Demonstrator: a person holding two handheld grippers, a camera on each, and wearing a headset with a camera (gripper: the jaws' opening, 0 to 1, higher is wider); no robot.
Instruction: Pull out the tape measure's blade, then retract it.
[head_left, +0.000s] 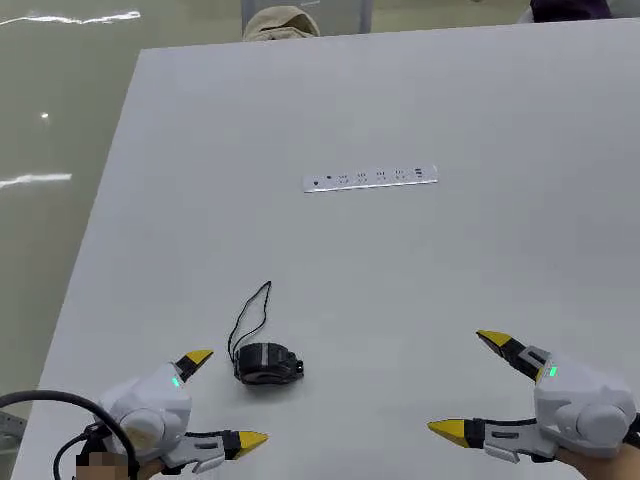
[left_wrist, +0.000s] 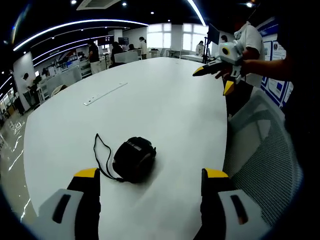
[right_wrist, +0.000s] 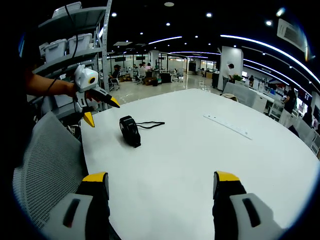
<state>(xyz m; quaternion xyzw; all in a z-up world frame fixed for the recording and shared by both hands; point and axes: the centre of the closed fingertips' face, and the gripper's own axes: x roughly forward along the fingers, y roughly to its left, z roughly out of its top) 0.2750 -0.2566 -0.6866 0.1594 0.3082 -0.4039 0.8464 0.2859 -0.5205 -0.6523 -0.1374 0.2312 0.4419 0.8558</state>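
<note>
Black tape measure (head_left: 267, 363) on the white table (head_left: 400, 260), lower left of the head view, strap (head_left: 250, 315) looped toward the top. Left gripper (head_left: 228, 397) just beside it at bottom left, 2 jaws spread, empty. Right gripper (head_left: 465, 383) at bottom right, well apart, jaws spread too.

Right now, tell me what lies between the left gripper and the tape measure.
Just bare table separates the left gripper from the tape measure, seen in the left gripper view; its cord lies aside.
</note>
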